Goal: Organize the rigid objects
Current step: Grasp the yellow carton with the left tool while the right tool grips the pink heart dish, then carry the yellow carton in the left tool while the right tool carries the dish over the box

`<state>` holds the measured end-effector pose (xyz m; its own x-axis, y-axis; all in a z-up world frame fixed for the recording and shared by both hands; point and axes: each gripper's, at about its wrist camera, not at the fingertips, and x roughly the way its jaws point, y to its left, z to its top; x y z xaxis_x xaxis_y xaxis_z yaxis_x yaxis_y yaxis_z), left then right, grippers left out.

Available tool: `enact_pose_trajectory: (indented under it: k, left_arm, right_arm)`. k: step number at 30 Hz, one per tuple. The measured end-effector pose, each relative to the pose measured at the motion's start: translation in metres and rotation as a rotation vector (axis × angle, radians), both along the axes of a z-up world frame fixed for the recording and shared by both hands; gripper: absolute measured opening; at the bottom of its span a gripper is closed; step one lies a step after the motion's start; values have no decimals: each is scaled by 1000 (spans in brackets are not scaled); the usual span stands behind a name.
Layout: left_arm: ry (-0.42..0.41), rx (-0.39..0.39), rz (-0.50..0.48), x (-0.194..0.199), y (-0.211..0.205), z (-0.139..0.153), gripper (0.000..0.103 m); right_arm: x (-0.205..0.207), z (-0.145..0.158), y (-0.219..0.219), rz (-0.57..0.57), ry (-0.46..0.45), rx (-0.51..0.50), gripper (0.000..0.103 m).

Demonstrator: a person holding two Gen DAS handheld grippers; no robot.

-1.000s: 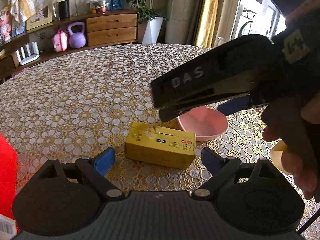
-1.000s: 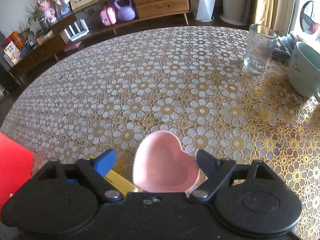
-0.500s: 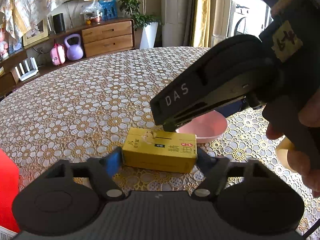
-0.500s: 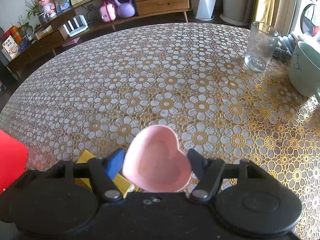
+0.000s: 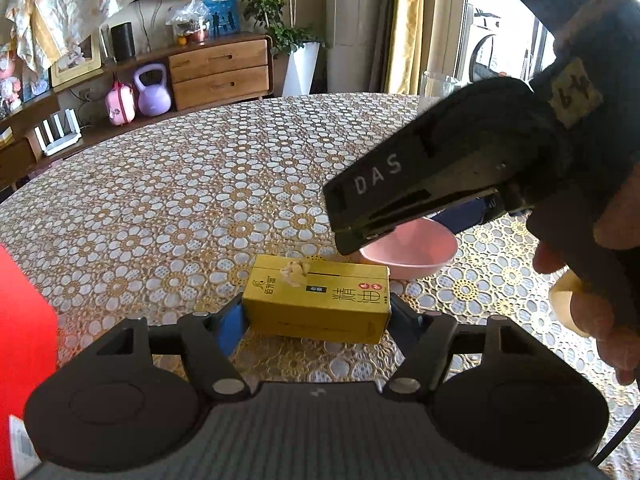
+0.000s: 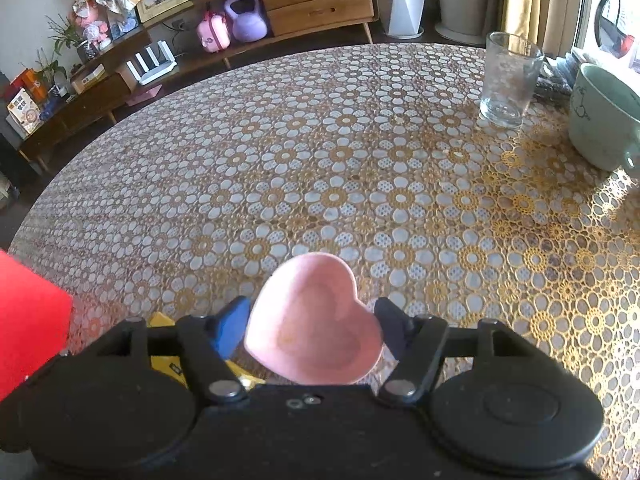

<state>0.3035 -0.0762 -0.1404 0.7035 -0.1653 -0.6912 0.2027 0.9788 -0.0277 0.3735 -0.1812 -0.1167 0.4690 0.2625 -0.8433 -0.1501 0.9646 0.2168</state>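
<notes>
Flower-patterned worktop (image 6: pixel 360 152) carries all items. Left gripper (image 5: pixel 316 320) has just been closing; its fingers (image 5: pixel 230 326) pinch the yellow box (image 5: pixel 320 304). Right gripper (image 6: pixel 314 328) has just been closing; its fingers (image 6: pixel 230 326) pinch the pink heart-shaped dish (image 6: pixel 312 320) beside the box.

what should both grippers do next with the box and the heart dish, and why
Probably lift both straight up a little. The left gripper has just closed onto the ends of the yellow box, and the right gripper onto the sides of the pink heart dish; both still sit on the table.
</notes>
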Motion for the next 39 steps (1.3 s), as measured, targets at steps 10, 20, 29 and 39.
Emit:
enact_pose_trajectory:
  k: [10,20,29,39]
  left_arm:
    - [-3,-27,15,-30,14,36,72]
    - [-19,-48,43,-73,40,80,72]
    - [-44,-59,60,-116,73,112,72]
    - [-47,-72,127,-145,132,130,72]
  right_arm:
    - [-42,44,-1,45,-46,4,68]
    - [-91,99,14,132,-116,8,68]
    - [-131,132,42,206,-169,18,68]
    - [-155,148,94,302,-203,23,68]
